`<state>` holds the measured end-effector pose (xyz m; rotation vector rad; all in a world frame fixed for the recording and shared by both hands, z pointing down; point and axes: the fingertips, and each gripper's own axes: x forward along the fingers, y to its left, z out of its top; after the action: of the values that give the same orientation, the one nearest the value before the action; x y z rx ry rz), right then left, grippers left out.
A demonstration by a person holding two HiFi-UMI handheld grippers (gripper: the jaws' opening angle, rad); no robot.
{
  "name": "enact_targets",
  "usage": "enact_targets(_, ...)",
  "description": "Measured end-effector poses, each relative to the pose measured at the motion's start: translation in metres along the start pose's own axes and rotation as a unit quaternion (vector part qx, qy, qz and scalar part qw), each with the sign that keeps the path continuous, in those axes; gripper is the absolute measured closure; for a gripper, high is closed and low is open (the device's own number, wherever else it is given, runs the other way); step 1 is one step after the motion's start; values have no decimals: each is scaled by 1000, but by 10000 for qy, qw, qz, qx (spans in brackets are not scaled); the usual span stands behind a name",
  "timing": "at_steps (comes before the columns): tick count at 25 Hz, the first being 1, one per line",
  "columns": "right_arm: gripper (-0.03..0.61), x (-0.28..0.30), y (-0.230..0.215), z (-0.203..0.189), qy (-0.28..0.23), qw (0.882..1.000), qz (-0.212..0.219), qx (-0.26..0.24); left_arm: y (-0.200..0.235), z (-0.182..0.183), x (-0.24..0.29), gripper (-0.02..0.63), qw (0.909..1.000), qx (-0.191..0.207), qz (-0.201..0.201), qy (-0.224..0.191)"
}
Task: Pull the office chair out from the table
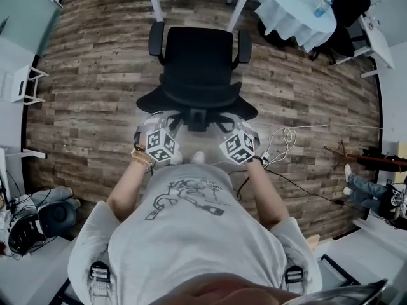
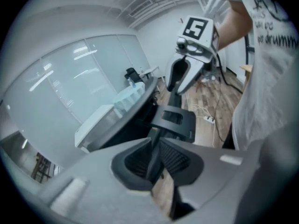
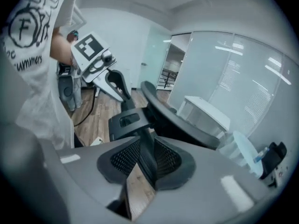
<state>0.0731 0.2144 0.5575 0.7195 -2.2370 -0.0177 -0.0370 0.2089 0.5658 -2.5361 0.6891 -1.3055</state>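
The black office chair [image 1: 194, 62] stands on the wood floor just below the white table [image 1: 156, 2], its seat toward the table and its back toward me. My left gripper [image 1: 151, 122] and right gripper [image 1: 245, 122] sit at the two ends of the backrest's top edge. In the left gripper view the thin black backrest edge [image 2: 153, 146] runs between the ribbed pads [image 2: 175, 160] of my left gripper [image 2: 156, 158], which close on it. The right gripper [image 3: 142, 158] likewise clasps the backrest edge [image 3: 145, 148] between its pads [image 3: 124, 157].
A round table with a pale cloth [image 1: 296, 8] and a bottle stands at the upper right. Loose cables [image 1: 286, 137] lie on the floor to my right, near a person's shoes [image 1: 362, 189]. A white frame [image 1: 19, 84] and bags [image 1: 38, 221] are at the left.
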Motion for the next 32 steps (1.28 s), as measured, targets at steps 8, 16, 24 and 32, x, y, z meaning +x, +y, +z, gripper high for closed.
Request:
enact_targets(8,537,-55,-28,92,-1604,9738,-286,1584,54,82,-73,609,9619,-1896,395,-1930)
enact_targets(16,569,-112,-29,172,-2611,9466,-521,1817,75,146,-137,611,9100,-2649,519,-3147)
enact_targets(24,572,-136,-22,207,-3032,9333,-590,1834,83,161,-172,610,8924,-2701,591,-3565)
enact_targets(32,572,-136,-17,212,-3038,9326,-604,1852,81,159,-178,609,8906,-2710,561,-3609)
